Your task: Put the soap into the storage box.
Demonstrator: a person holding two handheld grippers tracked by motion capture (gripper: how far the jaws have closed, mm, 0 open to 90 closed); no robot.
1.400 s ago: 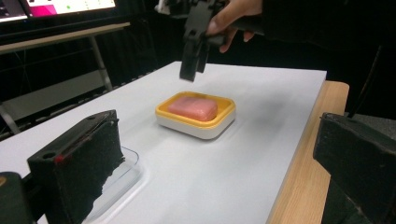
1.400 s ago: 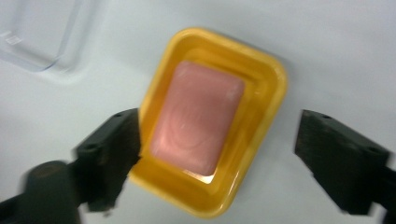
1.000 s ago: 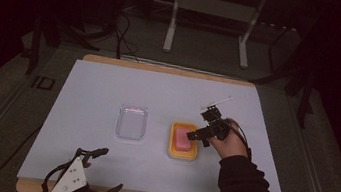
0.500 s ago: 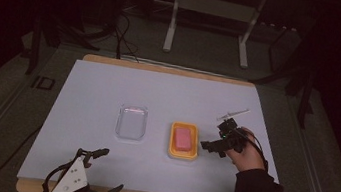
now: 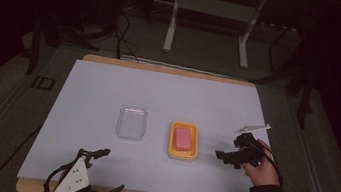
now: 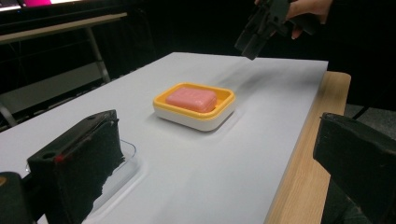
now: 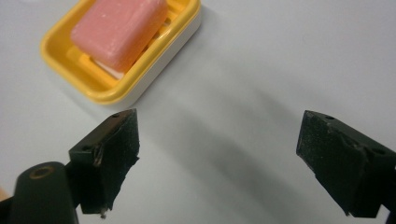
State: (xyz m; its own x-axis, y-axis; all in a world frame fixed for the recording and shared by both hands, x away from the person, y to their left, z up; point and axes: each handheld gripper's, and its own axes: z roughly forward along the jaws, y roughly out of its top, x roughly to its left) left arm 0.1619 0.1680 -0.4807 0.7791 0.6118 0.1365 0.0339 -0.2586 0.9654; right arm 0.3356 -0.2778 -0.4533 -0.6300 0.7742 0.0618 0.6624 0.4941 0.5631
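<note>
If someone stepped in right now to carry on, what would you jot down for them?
Right gripper: open, holding nothing, in the air just right of the soap dish.
Left gripper: open, resting at the table's near edge.
Pink soap lies in the yellow dish, mid-table. Clear lid lies flat to the dish's left, apart from it.
Done: soap is in the dish.
Left: probably putting the lid on the dish; nothing grips it yet.

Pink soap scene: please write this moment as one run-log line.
right tongs: open, empty, beside yellow dish | pink soap: lying in dish | left tongs: open, near table edge | clear lid: left of dish
</note>
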